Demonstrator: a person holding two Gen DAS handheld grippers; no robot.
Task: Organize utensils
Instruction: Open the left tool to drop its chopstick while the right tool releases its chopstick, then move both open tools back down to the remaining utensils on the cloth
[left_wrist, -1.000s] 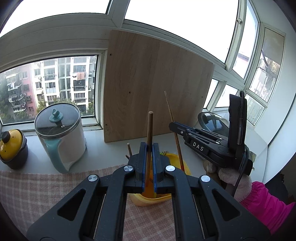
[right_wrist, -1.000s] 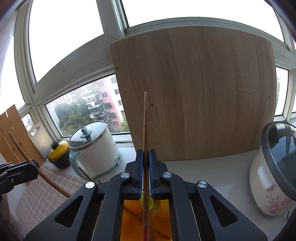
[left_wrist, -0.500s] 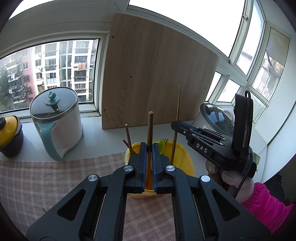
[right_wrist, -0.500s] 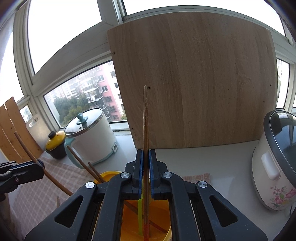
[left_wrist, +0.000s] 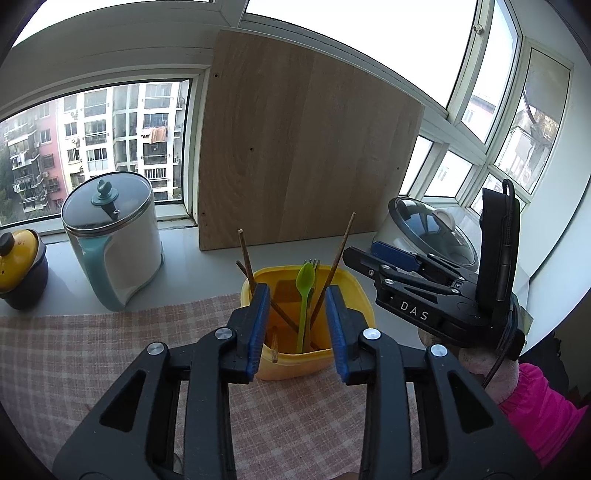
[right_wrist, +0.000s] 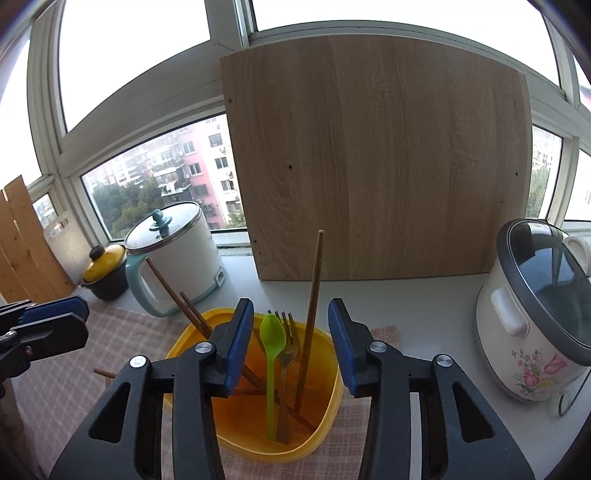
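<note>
"DAS" is printed on the right gripper (left_wrist: 364, 258). Both it and the left gripper (left_wrist: 295, 325) are opening, nothing between the jaws. Chopsticks (right_wrist: 312, 314), spoon (right_wrist: 271, 354) and fork (right_wrist: 286, 354) stand in the yellow tub (right_wrist: 325, 424); behind it, a wood board (right_wrist: 388, 166), kettle (right_wrist: 177, 254) and cooker (right_wrist: 535, 317).

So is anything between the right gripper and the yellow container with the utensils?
Nothing visible. The right gripper, its jaws opening with nothing pressed between them, hangs directly over the yellow container, where the green spoon, fork and chopsticks already stand.
</note>
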